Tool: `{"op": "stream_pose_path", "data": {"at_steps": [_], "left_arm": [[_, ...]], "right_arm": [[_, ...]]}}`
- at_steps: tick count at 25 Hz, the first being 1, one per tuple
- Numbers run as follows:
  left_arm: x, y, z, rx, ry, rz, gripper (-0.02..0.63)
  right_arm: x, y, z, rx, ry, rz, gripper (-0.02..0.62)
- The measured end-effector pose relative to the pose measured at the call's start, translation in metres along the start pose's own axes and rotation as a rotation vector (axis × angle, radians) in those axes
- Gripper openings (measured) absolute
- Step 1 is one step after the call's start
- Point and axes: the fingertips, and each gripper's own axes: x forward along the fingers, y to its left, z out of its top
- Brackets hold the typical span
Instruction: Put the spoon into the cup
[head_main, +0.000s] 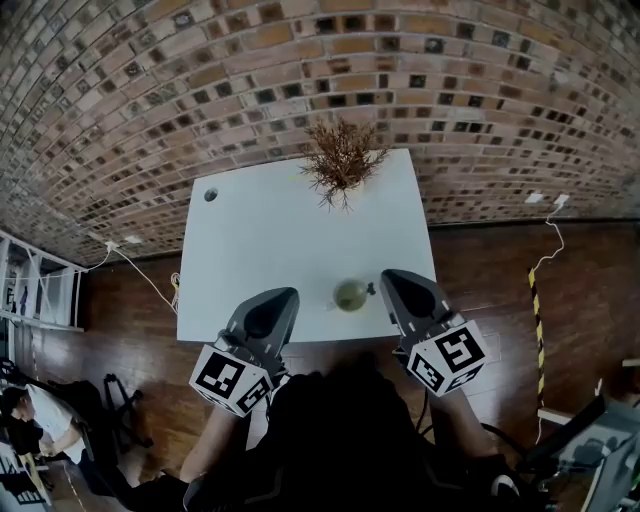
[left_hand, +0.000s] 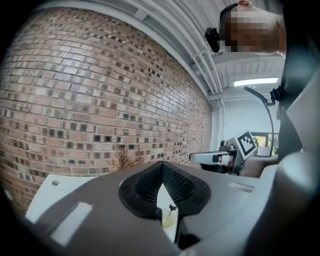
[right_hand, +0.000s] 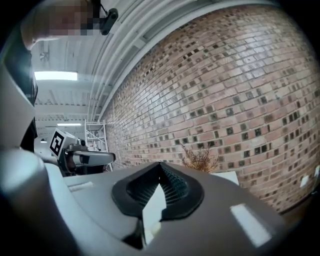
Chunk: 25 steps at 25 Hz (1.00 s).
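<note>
A small green cup (head_main: 351, 295) stands near the front edge of the white table (head_main: 270, 230). A spoon rests in it, its dark handle end (head_main: 370, 290) sticking out to the right. My left gripper (head_main: 285, 296) hangs shut and empty just left of the cup, raised off the table. My right gripper (head_main: 393, 277) hangs shut and empty just right of it. In the left gripper view the cup (left_hand: 169, 218) and the spoon tip (left_hand: 172, 206) show through the gap below the closed jaws. The right gripper view shows only table under its closed jaws.
A dried brown plant (head_main: 342, 160) stands at the table's far edge against the brick wall. A round cable hole (head_main: 210, 194) sits in the far left corner. White cables (head_main: 140, 275) lie on the wooden floor. A person (head_main: 35, 420) crouches at lower left.
</note>
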Motion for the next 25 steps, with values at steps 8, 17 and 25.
{"op": "stream_pose_path", "data": {"at_steps": [8, 17, 25], "left_arm": [[-0.061, -0.012, 0.012, 0.026, -0.067, -0.076, -0.006], [-0.148, -0.009, 0.0, -0.015, -0.094, -0.125, -0.006], [-0.17, -0.035, -0.013, -0.039, -0.099, -0.15, -0.006]], "right_arm": [[-0.025, 0.064, 0.013, -0.004, -0.043, -0.057, 0.006], [-0.066, 0.142, 0.007, -0.041, -0.03, -0.157, 0.006], [-0.106, 0.178, 0.003, -0.114, -0.02, -0.172, 0.006]]}}
